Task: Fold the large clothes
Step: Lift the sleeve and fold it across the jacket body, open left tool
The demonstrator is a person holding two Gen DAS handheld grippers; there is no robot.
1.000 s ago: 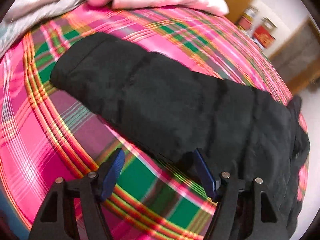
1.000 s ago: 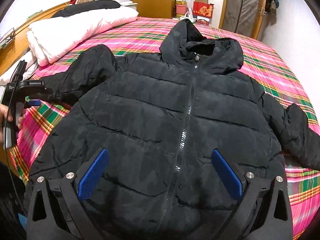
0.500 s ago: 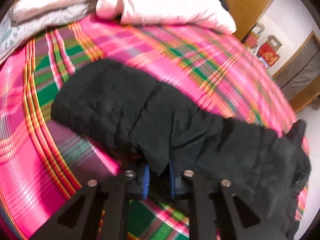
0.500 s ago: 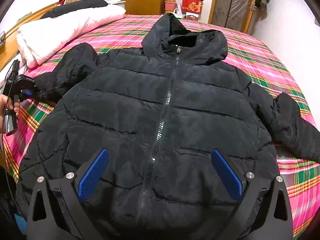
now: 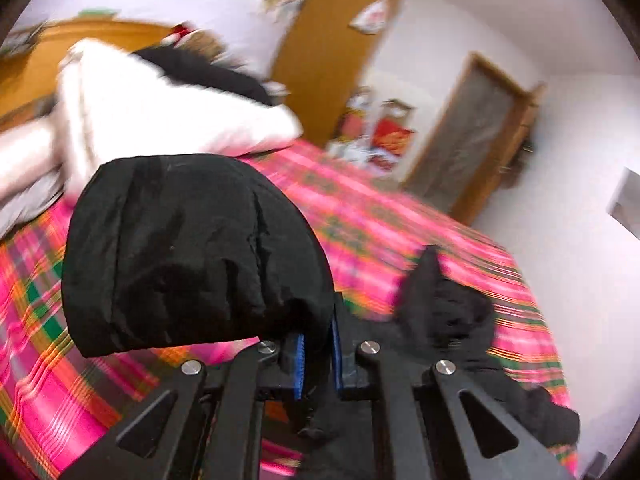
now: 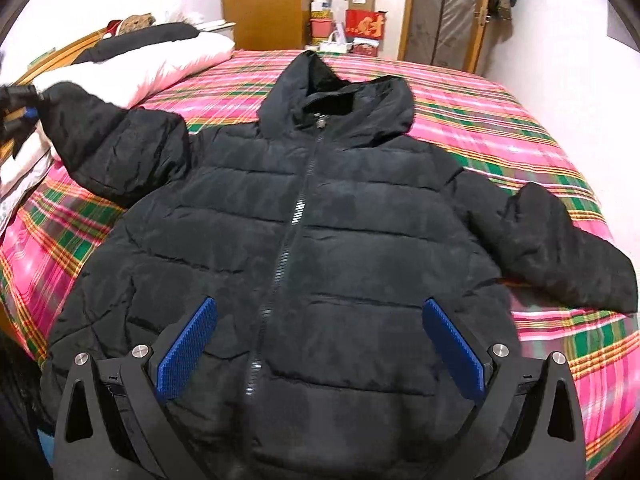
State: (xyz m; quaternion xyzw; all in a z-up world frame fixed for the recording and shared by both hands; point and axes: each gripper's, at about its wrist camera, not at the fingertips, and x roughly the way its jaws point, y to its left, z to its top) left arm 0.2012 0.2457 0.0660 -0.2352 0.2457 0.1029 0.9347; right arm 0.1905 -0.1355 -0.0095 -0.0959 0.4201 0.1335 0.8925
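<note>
Lifted off the bed since a second ago, the jacket's sleeve (image 5: 192, 256) now hangs from the left hand-held gripper (image 5: 318, 354), whose jaws stood spread beside the sleeve then and have just been closing; they now pinch a fold of its black fabric between the blue pads (image 5: 298, 364). In the left wrist view the sleeve bulges up and to the left of the fingers, clear of the plaid bedspread (image 5: 400, 232), and the view is blurred. Earlier that camera looked down on the flat sleeve; now it takes in the white duvet (image 5: 160, 116), the wooden door (image 5: 336, 48) and the far wall.

From the right wrist view, the left hand-held gripper (image 6: 18, 114) sits at the far left edge, with the sleeve (image 6: 120, 152) raised toward it above the bedspread (image 6: 500, 120) and against the white duvet (image 6: 160, 68). The black puffer jacket (image 6: 312, 248) lies face up on the bed, zipped, hood toward the far end, its other sleeve (image 6: 560, 248) flat on the plaid to the right.

The right hand-held gripper (image 6: 320, 356) hovers above the jacket's lower front, pointing steeply down, its blue pads (image 6: 454, 352) spread wide on either side of the zipper (image 6: 292, 220) with nothing pinched. That spread is as before, though the jacket sits slightly differently in its view.
</note>
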